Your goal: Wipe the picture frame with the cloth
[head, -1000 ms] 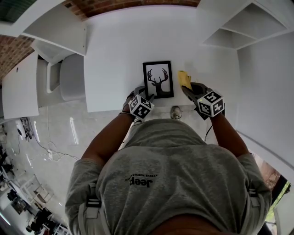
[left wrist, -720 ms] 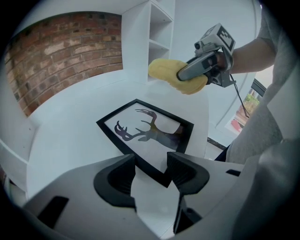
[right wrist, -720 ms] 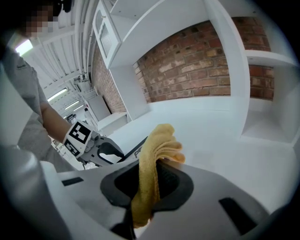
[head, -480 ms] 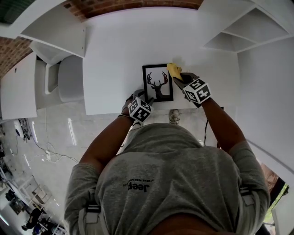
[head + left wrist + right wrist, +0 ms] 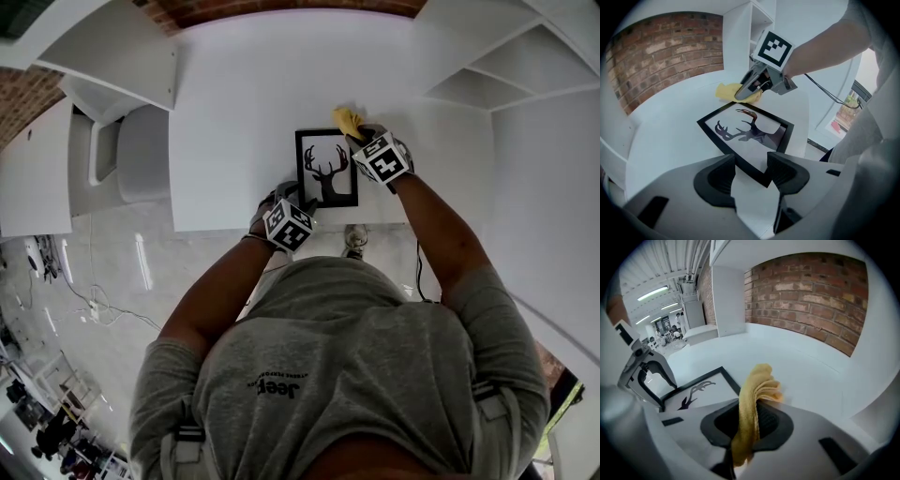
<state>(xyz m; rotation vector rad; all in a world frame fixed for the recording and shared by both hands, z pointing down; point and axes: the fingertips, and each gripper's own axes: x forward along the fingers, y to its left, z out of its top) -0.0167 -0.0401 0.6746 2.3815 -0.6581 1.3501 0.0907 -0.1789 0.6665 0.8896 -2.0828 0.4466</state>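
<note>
A black picture frame with a deer-antler print lies flat on the white table. My left gripper is at its near left corner, and that corner sits wedged between the two pads, so the gripper is shut on the frame. My right gripper is shut on a yellow cloth, which sticks out past the fingertips as a bunched fold. The cloth hangs at the frame's far right corner, just over the table; I cannot tell whether it touches the frame.
White shelf units stand to the right of the table and a brick wall runs behind it. A grey chair sits off the table's left edge. My left gripper shows in the right gripper view.
My right gripper has carried the cloth leftward and farther away, from beside the frame's right edge to its far right corner. The left gripper and the frame have stayed put.
</note>
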